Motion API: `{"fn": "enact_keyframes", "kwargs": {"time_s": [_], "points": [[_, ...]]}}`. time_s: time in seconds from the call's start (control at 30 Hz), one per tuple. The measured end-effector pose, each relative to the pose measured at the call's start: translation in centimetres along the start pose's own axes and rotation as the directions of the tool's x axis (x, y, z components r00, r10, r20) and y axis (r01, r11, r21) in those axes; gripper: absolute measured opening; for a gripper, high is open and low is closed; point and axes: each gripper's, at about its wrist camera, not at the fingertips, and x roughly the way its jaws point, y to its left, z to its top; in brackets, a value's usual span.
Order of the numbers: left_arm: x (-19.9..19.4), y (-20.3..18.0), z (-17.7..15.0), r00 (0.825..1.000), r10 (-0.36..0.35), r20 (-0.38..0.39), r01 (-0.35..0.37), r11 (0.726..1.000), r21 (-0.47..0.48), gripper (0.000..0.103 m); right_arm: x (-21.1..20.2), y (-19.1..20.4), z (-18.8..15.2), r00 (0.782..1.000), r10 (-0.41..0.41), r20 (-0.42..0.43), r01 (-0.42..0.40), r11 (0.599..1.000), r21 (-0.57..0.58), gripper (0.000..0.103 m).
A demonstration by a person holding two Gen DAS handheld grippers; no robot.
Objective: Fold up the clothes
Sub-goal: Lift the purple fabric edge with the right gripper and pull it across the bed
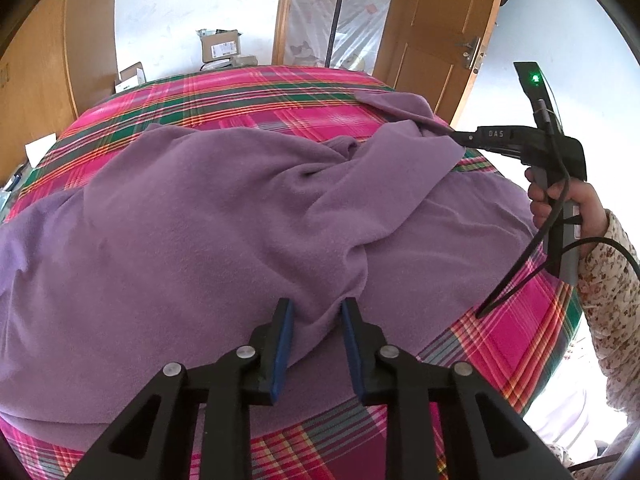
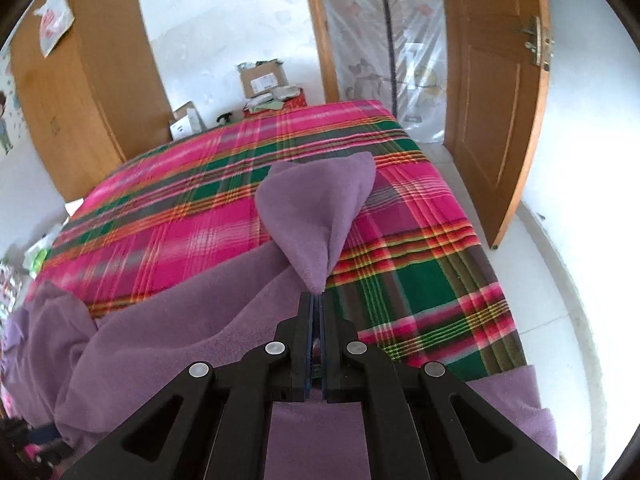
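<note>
A purple fleece garment (image 1: 208, 216) lies rumpled across a bed with a pink and green plaid cover (image 1: 256, 96). My left gripper (image 1: 318, 312) hovers open over the garment's near edge, and a raised fold of cloth runs between its blue pads (image 1: 285, 344). In the left wrist view my right gripper (image 1: 460, 139) is off to the right, held by a hand in a floral sleeve (image 1: 608, 280). It pinches a lifted edge. In the right wrist view my right gripper (image 2: 317, 300) is shut on a corner of the purple garment (image 2: 316, 208), which stands up as a cone above the jaws.
A wooden door (image 1: 436, 40) stands open at the bed's far right, beside a plastic-covered doorway (image 1: 340, 12). Cardboard boxes (image 1: 220, 46) sit on the floor beyond the bed. A wooden wardrobe (image 2: 80, 92) stands to the left. A black cable (image 1: 520, 264) hangs from the right gripper.
</note>
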Motion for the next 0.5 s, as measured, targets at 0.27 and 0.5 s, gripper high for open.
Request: {"fn": "enact_keyframes", "kwargs": {"time_s": [0.27, 0.5], "points": [[0.1, -0.2, 0.1, 1.000, 0.009, -0.007, -0.009, 1.000, -0.001, 0.026, 1.8, 0.9, 0.9, 0.997, -0.073, -0.012, 0.072, 0.993, -0.098, 0.028], [0.3, -0.3, 0.4, 1.000, 0.015, -0.013, -0.015, 1.000, -0.002, 0.026, 4.0, 1.2, 2.2, 0.993, -0.109, -0.039, 0.103, 0.985, -0.137, 0.029]]}}
